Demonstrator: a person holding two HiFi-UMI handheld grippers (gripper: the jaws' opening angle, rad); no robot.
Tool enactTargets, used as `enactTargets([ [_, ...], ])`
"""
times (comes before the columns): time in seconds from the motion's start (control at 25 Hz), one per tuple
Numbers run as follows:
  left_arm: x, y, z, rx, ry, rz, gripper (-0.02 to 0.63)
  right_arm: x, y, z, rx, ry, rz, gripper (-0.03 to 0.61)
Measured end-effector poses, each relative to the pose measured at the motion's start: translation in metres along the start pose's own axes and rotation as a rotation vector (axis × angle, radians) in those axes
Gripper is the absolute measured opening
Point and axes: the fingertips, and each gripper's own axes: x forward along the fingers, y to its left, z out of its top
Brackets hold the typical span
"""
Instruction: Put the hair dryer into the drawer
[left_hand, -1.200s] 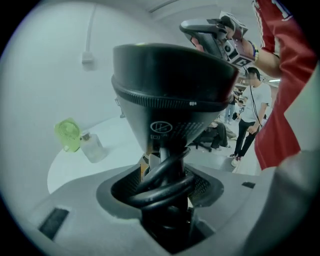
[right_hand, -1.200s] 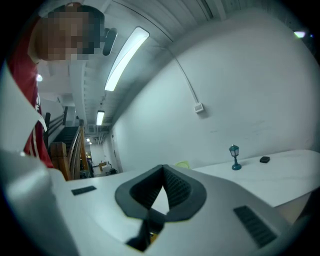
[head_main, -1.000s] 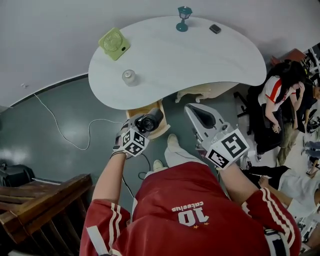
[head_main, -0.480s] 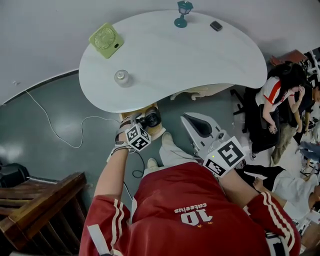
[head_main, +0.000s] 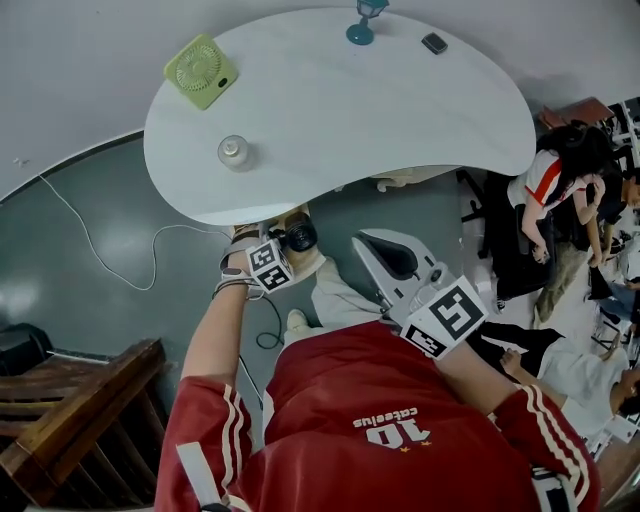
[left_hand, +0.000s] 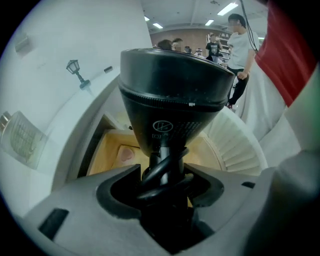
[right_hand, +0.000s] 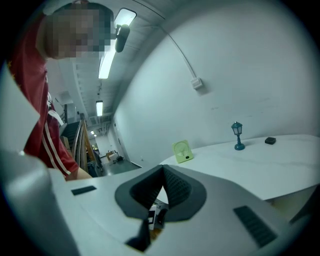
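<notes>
The black hair dryer (head_main: 298, 237) hangs nozzle-down just under the white table's near edge (head_main: 300, 205). My left gripper (head_main: 285, 245) is shut on its handle. In the left gripper view the hair dryer (left_hand: 172, 100) fills the middle. Its coiled cord is wound round the handle between the pads of the left gripper (left_hand: 165, 175). Below and beyond it lies the open wooden drawer (left_hand: 112, 150), seen in the head view as the drawer (head_main: 312, 265) beneath the dryer. My right gripper (head_main: 362, 248) hovers to the right, shut and holding nothing. In its own view the right gripper (right_hand: 162, 170) shows its jaws meeting at the tips.
On the table stand a green fan (head_main: 200, 70), a small teal lamp (head_main: 362, 20), a dark small object (head_main: 433, 42) and a clear jar (head_main: 233, 150). A cable (head_main: 110, 255) trails over the floor. A wooden railing (head_main: 70, 400) is at the lower left, and people (head_main: 545, 200) are at the right.
My left gripper has sunk with the hair dryer and tipped more steeply down toward the open drawer. The right gripper has dropped a little.
</notes>
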Motion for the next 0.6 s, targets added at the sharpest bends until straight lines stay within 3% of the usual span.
enactTargets([
  [0.24,0.017,-0.006,-0.014,0.17,0.055,-0.033,0.259,-0.002,-0.003,-0.012,0.012,0.03,-0.001,0.006],
  [0.44,0.018,-0.027,-0.015,0.301,0.029,-0.143,0.26,-0.004,-0.004,-0.019,0.023,0.041,0.005,0.005],
  [0.6,0.019,-0.03,-0.019,0.363,0.037,-0.158,0.261,-0.006,-0.006,-0.021,0.035,0.044,0.006,0.006],
])
